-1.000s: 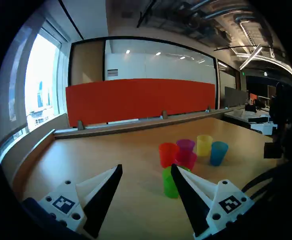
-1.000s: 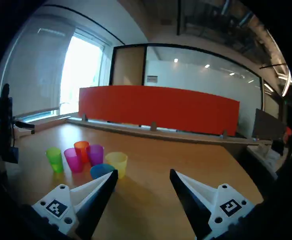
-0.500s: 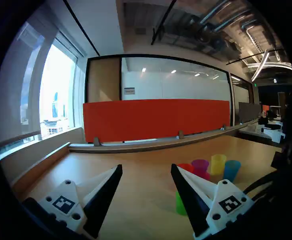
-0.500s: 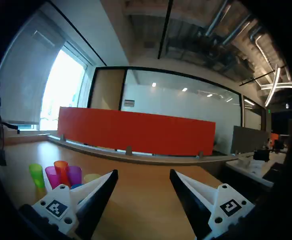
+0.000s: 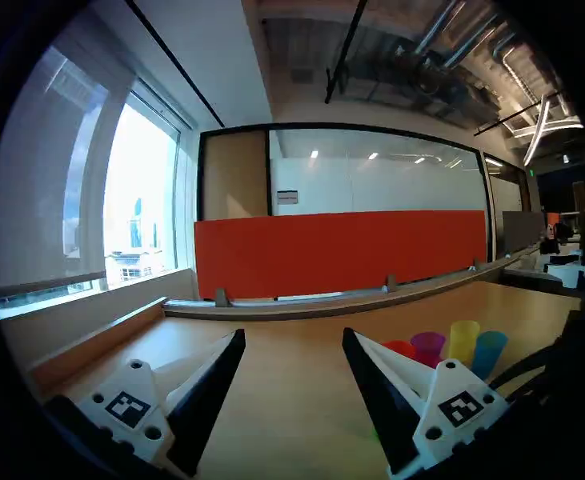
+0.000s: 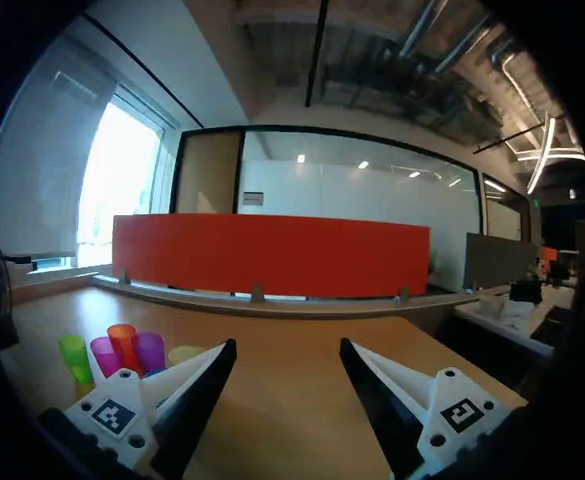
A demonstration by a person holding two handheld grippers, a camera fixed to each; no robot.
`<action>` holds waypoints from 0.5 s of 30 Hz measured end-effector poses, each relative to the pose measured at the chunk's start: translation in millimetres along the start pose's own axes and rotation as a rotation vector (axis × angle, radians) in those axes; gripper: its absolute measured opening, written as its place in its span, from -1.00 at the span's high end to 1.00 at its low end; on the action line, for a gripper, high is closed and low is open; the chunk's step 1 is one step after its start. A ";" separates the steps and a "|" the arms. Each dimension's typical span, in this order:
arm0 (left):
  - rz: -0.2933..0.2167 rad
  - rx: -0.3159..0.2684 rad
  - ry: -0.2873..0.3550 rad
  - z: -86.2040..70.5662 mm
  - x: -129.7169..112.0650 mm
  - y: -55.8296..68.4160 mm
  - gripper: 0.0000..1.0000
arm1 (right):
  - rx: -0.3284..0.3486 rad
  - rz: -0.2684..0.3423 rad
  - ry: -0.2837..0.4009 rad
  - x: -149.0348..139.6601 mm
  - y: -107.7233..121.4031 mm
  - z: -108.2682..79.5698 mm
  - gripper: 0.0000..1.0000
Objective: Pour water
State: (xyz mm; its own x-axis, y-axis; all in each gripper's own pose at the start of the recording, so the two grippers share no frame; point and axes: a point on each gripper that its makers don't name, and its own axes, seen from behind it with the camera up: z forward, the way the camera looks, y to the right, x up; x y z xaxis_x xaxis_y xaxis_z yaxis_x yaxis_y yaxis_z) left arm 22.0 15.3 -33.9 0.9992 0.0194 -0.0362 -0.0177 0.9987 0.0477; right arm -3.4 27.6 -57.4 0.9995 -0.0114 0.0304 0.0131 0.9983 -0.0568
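Both tools spread, empty: left tool [image 5: 292, 332], right tool [image 6: 287, 342]. One cluster of cups [image 6: 149, 350] on the worktop [image 6: 292, 400]; five countable in the right gripper view. Cluster well short of the worktop's far edge, partly behind one right tool finger.

Light wooden tabletop [image 6: 292, 384]; translucent plastic cups clustered upright on it: green cup [image 6: 74, 358], magenta cup [image 6: 105, 356], orange cup [image 6: 122, 339], purple cup [image 6: 149, 350], yellow cup [image 6: 182, 354] (partly hidden); blue cup [image 5: 489, 350] just beside the yellow.

Holds the left gripper [image 5: 293, 332] level, fingers [image 5: 212, 384] spread wide apart, tips pointing forward. Holds the right gripper [image 6: 288, 342] level too, fingers [image 6: 380, 392] spread just as wide.
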 end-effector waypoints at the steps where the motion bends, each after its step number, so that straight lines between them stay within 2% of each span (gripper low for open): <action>1: 0.001 0.005 0.004 0.4 0.1 -0.3 -0.79 | -0.002 0.001 -0.003 -0.2 0.4 0.5 -1.00; 12: 0.027 0.040 0.015 11.1 -20.5 -2.1 -0.79 | -0.050 0.018 -0.041 -3.2 13.5 6.0 -1.00; 15: 0.020 0.054 0.020 12.5 -28.7 -6.4 -0.79 | -0.057 0.013 -0.050 -4.1 13.4 6.7 -1.00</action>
State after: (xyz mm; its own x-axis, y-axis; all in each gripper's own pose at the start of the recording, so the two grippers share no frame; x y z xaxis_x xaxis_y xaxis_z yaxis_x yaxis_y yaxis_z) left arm -6.1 7.7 -20.7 0.9977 0.0411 -0.0543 -0.0354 0.9941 0.1026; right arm -7.5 41.3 -51.6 0.9968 0.0062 0.0791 0.0028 0.9935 -0.1141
